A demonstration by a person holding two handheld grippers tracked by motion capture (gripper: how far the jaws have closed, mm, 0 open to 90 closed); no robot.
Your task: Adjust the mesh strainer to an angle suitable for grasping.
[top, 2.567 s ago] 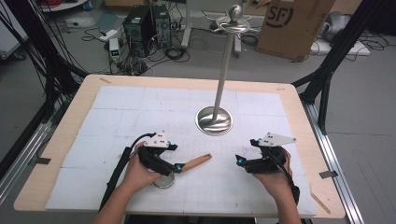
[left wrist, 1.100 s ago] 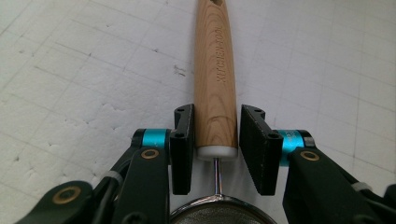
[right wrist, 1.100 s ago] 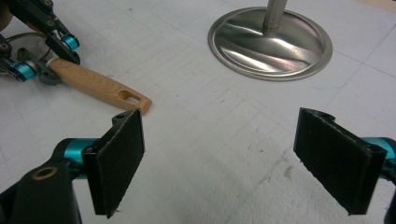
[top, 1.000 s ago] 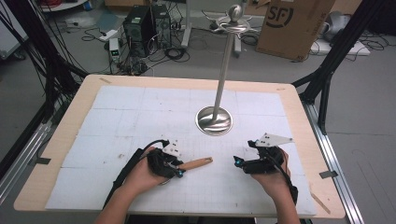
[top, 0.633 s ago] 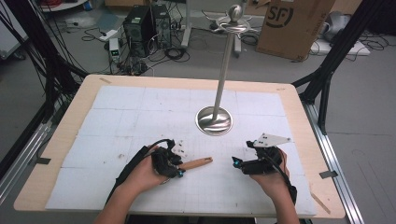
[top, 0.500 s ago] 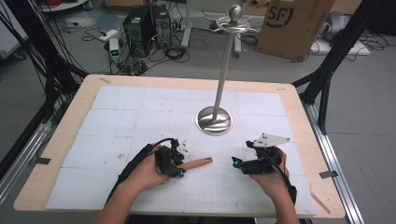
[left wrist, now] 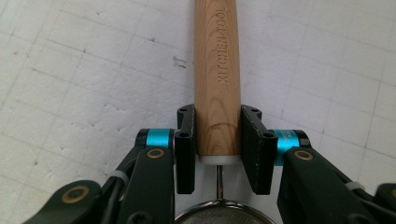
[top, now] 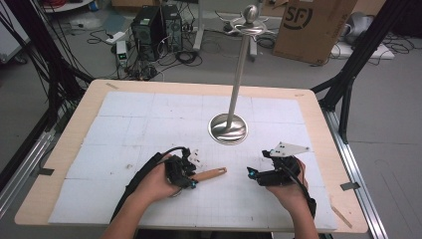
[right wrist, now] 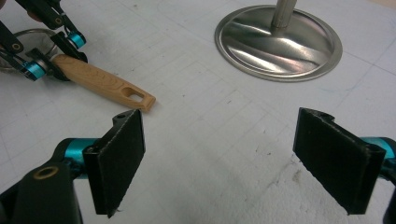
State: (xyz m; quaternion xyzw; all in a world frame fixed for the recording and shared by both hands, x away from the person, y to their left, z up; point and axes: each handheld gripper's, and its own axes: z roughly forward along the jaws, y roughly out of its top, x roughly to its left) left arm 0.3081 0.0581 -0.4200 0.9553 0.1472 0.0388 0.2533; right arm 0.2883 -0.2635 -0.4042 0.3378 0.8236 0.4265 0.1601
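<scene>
A kitchen tool with a wooden handle point(top: 210, 174) marked "KITCHEN TOOL" lies on the white mat at the front, left of centre. My left gripper point(top: 188, 175) is shut on the handle point(left wrist: 217, 70) close to its inner end, one jaw on each side. Just behind the jaws a thin wire leads to the tool's round metal rim point(left wrist: 219, 217). My right gripper point(top: 250, 173) hovers low over the mat to the right, open, with nothing between its jaws. In the right gripper view the right gripper point(right wrist: 219, 144) faces the handle point(right wrist: 102, 81) and the left gripper point(right wrist: 51, 51).
A tall metal stand with a round shiny base point(top: 228, 128) rises at the middle of the table, just beyond both grippers; its base point(right wrist: 278, 42) lies ahead of the right gripper. The white gridded mat point(top: 149, 119) covers the wooden tabletop.
The left hand has rolled over and slid right, from above the tool's round end onto the handle, and its jaws have shut there. The right gripper has hardly moved.
</scene>
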